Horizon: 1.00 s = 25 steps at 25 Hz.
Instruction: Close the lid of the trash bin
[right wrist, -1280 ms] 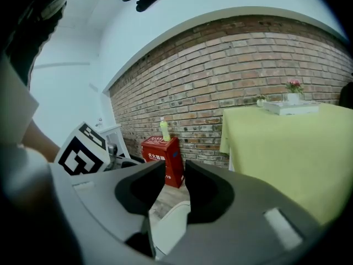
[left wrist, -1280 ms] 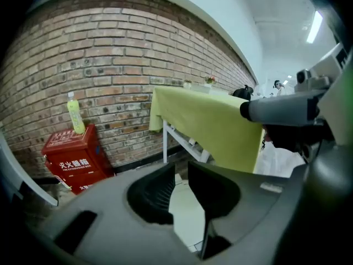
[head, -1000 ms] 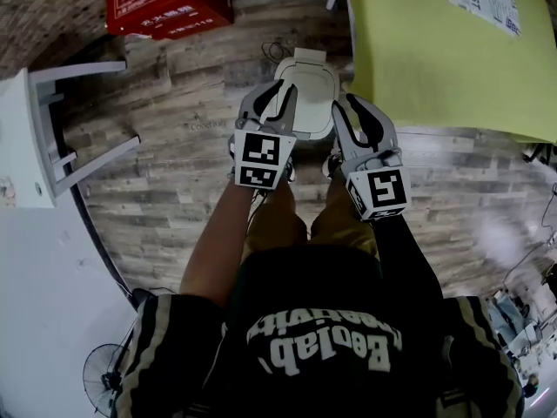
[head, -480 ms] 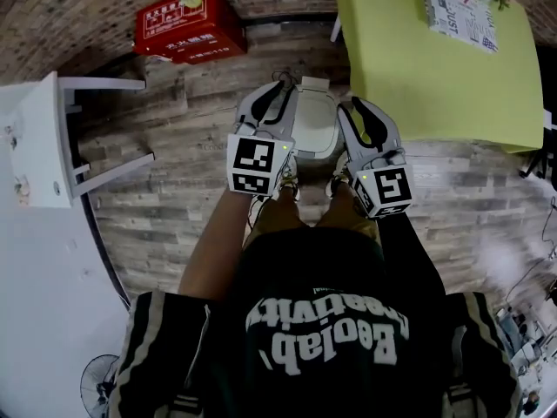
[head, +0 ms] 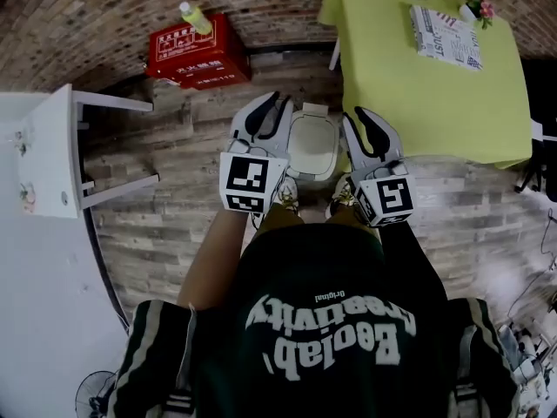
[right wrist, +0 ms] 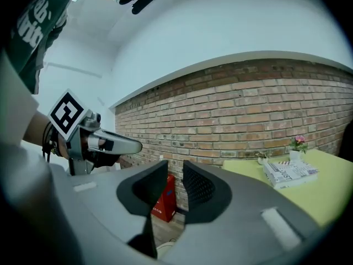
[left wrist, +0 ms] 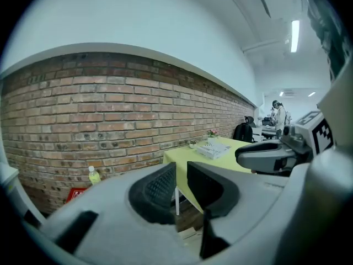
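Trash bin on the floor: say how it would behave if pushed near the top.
The trash bin looks like small white moulded plastic, so probably stiff and light for its size. It stands free on the plank floor, so a low push would likely slide it. A push near the top might tip it instead.

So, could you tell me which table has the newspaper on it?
The yellow-green table on the right holds the newspaper; the white table has none.

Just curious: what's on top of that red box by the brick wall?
A small yellow-green bottle stands on the red box. The box's inside cannot be seen.
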Tool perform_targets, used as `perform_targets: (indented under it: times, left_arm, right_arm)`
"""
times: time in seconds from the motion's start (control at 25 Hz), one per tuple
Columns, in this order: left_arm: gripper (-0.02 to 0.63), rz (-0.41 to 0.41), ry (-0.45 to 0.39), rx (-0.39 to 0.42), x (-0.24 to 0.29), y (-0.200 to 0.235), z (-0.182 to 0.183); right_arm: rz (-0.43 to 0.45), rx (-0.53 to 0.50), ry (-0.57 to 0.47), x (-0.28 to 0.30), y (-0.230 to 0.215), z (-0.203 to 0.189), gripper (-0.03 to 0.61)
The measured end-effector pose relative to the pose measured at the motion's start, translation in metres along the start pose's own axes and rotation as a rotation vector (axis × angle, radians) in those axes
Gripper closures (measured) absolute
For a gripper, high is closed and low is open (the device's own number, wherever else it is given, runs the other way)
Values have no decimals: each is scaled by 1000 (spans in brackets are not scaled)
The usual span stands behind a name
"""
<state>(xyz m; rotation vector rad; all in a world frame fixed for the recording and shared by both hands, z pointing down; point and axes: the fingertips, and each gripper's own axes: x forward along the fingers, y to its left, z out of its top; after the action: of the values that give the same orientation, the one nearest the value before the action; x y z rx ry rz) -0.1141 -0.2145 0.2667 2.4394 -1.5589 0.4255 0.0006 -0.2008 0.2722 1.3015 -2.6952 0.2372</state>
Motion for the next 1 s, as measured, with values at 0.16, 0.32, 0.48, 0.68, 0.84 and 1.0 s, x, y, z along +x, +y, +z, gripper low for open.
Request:
perform_targets:
  times: [0.16, 0.32, 0.48, 0.68, 0.84, 1.0]
  left_arm:
    - [551, 5, -34, 10, -9, 2, 20]
    - [570, 8, -73, 6, -17, 3, 36]
    - [601, 7, -100, 13, -24, 4, 45]
    - [606, -1, -127, 31, -33, 3, 53]
    - [606, -16, -132, 51, -41, 0, 55]
    - [607, -18, -146, 80, -47, -3, 62]
  right_arm:
    - [-9, -18, -22, 0, -2, 18, 507]
    - [-15, -50, -63, -1, -6, 42, 525]
    - [-21, -79, -74, -7, -5, 50, 545]
    - [-15, -108, -76, -13, 2, 55, 565]
    - [-4, -163, -57, -16, 12, 60, 566]
    - [-10, -175, -49, -20, 18, 63, 566]
